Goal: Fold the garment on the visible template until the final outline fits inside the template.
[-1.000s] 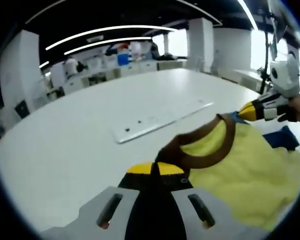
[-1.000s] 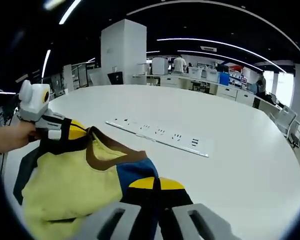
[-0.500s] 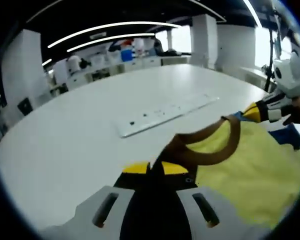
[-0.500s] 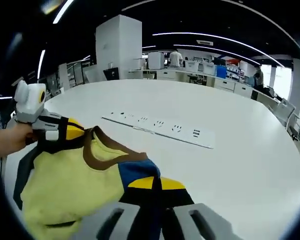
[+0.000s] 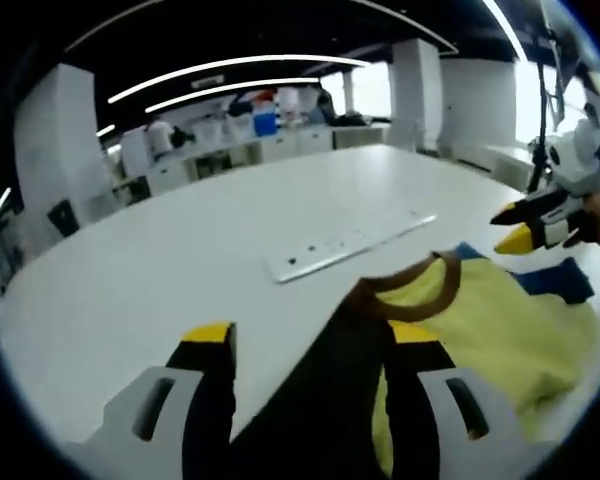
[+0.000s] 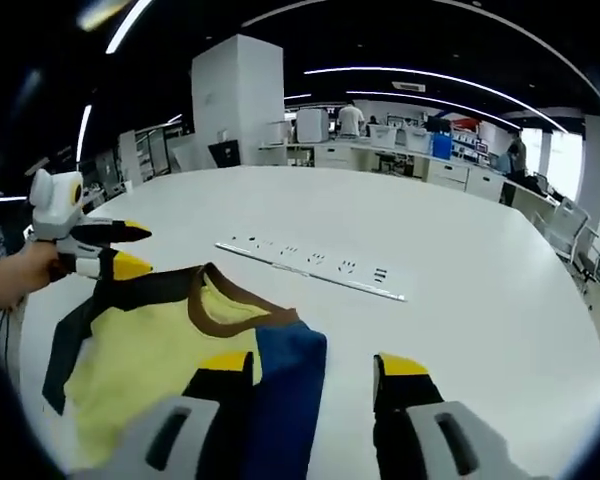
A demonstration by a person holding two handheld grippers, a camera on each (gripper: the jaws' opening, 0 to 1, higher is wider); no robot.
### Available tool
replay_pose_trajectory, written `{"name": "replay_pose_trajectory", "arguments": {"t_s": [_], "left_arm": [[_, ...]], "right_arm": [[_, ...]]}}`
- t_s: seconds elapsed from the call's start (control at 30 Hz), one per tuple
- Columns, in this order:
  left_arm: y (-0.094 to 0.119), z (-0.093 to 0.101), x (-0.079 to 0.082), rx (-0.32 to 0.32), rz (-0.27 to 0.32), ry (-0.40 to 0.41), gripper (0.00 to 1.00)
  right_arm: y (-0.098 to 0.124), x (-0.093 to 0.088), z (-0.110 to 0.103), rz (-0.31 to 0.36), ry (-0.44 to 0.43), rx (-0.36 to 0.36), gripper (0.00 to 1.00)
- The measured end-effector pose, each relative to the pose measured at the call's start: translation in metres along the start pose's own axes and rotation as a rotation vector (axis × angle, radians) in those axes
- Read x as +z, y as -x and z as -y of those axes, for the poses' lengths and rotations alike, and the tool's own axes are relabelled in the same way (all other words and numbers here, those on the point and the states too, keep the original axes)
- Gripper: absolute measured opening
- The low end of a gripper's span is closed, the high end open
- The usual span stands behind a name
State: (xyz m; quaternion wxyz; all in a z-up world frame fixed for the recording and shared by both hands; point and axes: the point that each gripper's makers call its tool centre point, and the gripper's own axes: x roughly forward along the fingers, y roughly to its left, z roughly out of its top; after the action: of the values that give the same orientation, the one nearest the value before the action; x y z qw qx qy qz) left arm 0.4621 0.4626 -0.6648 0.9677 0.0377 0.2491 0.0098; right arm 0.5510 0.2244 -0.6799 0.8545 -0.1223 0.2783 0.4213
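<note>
A yellow shirt with a brown collar, one dark sleeve and one blue sleeve lies on the white table. My left gripper is open, and the dark sleeve runs between its jaws. My right gripper is at the far right, open, just above the blue shoulder. In the right gripper view, the shirt lies at lower left, and my right gripper is open over the blue sleeve. A hand holds the left gripper open beside the dark shoulder.
A long white power strip lies on the table beyond the shirt, also seen as the power strip. The round table stretches wide and bare to the right. Desks, pillars and people stand far behind.
Both grippers have opened and let go of the shirt's shoulders. The collar has dropped from its lifted, stretched shape and the shirt now rests on the table.
</note>
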Motion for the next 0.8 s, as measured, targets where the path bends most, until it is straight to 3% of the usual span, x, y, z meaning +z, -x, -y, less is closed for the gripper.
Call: {"name": "replay_pose_trajectory", "arguments": {"t_s": [0.23, 0.8], "left_arm": [[0.033, 0.000, -0.012, 0.004, -0.002, 0.030, 0.68], [0.099, 0.005, -0.061, 0.020, -0.064, 0.018, 0.72]], "right_arm": [[0.027, -0.007, -0.007, -0.001, -0.015, 0.031, 0.49], [0.085, -0.040, -0.025, -0.015, 0.011, 0.067, 0.48]]}}
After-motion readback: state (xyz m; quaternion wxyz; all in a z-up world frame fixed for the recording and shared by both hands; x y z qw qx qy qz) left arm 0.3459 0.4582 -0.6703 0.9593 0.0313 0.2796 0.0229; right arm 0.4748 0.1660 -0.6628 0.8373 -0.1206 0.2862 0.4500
